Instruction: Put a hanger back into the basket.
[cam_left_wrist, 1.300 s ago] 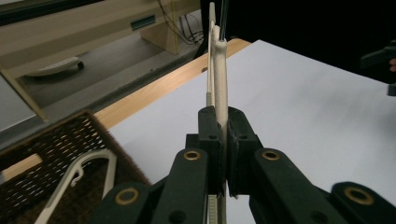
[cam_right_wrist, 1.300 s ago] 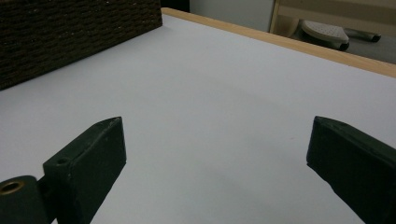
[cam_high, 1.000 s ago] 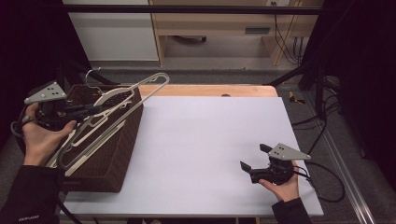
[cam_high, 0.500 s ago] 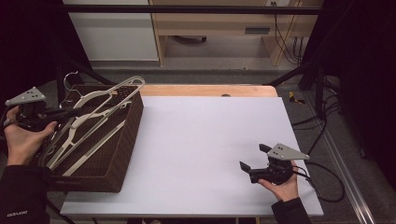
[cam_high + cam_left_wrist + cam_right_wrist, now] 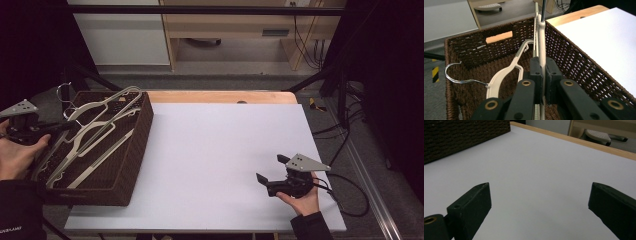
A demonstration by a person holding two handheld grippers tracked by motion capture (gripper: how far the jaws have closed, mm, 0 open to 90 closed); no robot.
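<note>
A brown wicker basket (image 5: 142,135) stands at the table's left edge with several cream plastic hangers in it. My left gripper (image 5: 65,126) reaches in from the basket's left side and is shut on the topmost cream hanger (image 5: 115,98), which slants up over the basket's far right corner. In the left gripper view the jaws (image 5: 541,65) pinch that hanger (image 5: 541,37) edge-on, above another hanger (image 5: 501,77) with a wire hook lying in the basket (image 5: 574,62). My right gripper (image 5: 270,168) rests low at the table's front right, open with nothing between its fingers (image 5: 539,192).
A white sheet (image 5: 215,150) covers the table, with a wooden strip (image 5: 220,96) showing along the far edge. Cables (image 5: 345,200) trail off the right side. Cabinets and a wooden shelf stand on the floor beyond the table.
My left gripper has moved left and down with the hanger, so the hanger's far end has sunk from over the table's edge toward the basket. The right gripper has stayed put.
</note>
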